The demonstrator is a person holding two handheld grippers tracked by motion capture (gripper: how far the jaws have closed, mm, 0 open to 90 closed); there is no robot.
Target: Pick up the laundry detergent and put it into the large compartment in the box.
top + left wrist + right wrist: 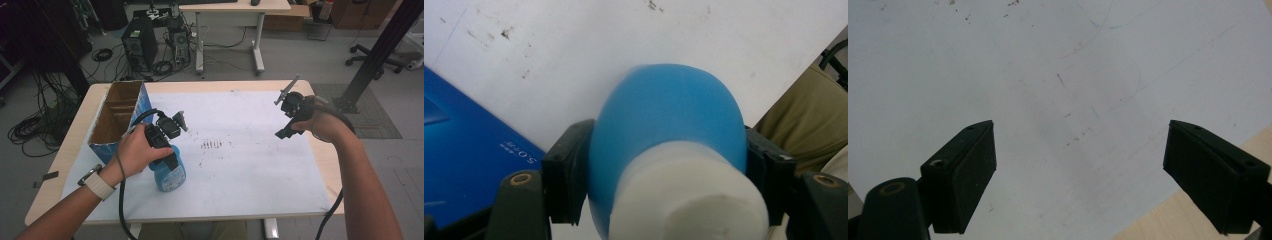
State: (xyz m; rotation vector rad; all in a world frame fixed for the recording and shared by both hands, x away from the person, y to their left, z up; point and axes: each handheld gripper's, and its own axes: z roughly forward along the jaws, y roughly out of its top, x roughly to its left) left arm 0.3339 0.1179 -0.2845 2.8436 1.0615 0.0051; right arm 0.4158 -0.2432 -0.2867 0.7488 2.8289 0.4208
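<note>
While the person's two hands hold the grippers above the tabletop, the scene reads from left to right as follows.

Cardboard box: an open box (120,117) with blue outer sides and card dividers inside stands at the left end of the tabletop; its blue wall (469,165) also shows in the left gripper view.

Left gripper: the left gripper (170,160) sits low over the near-left part of the white sheet, just beside the box, pointing down and toward the person.

Left jaws: they are closed on a blue bottle, one pad pressing each flank of it; the left gripper (669,175) has the bottle squarely between its pads.

Blue bottle: the blue bottle (167,175) stands on the white sheet near the front left, close to the box; the left gripper view shows its blue body and white cap end (669,135) between the jaws.

White sheet: a white sheet (240,165) with faint dark marks near its middle covers most of the tabletop (75,130).

Right gripper: the right gripper (282,132) is held in the air over the far right part of the sheet, well apart from the bottle.

Right jaws: they stand wide apart with nothing between them; the right gripper (1080,175) looks down on bare sheet and a strip of wooden edge.
</note>
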